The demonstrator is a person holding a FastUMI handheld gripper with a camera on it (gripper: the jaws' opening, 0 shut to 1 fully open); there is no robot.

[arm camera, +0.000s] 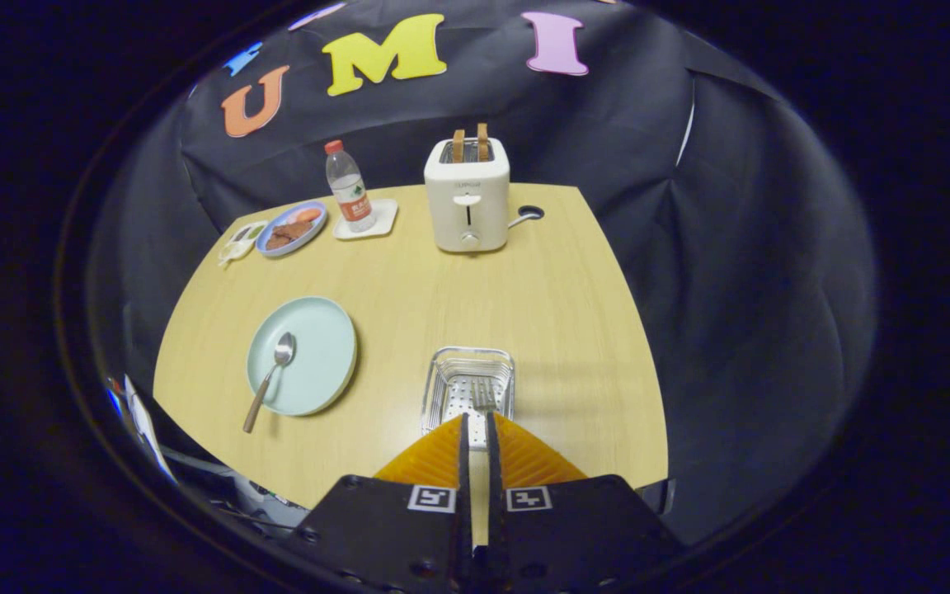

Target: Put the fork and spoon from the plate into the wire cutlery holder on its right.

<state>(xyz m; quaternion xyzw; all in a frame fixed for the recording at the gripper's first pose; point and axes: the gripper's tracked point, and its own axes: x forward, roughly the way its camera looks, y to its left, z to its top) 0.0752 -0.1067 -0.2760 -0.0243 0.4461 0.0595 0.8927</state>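
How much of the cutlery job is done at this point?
About half. The fork lies in the wire cutlery holder, its prongs just ahead of the tongs, whose fingers are almost closed; whether they pinch its handle is unclear. The spoon is left on the plate.

Open tabletop [458,289] lies between plate [314,330] and wire cutlery holder [468,388]; toaster [467,202] stands well beyond.

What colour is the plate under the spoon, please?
Pale mint green plate, seen in the gripper view.
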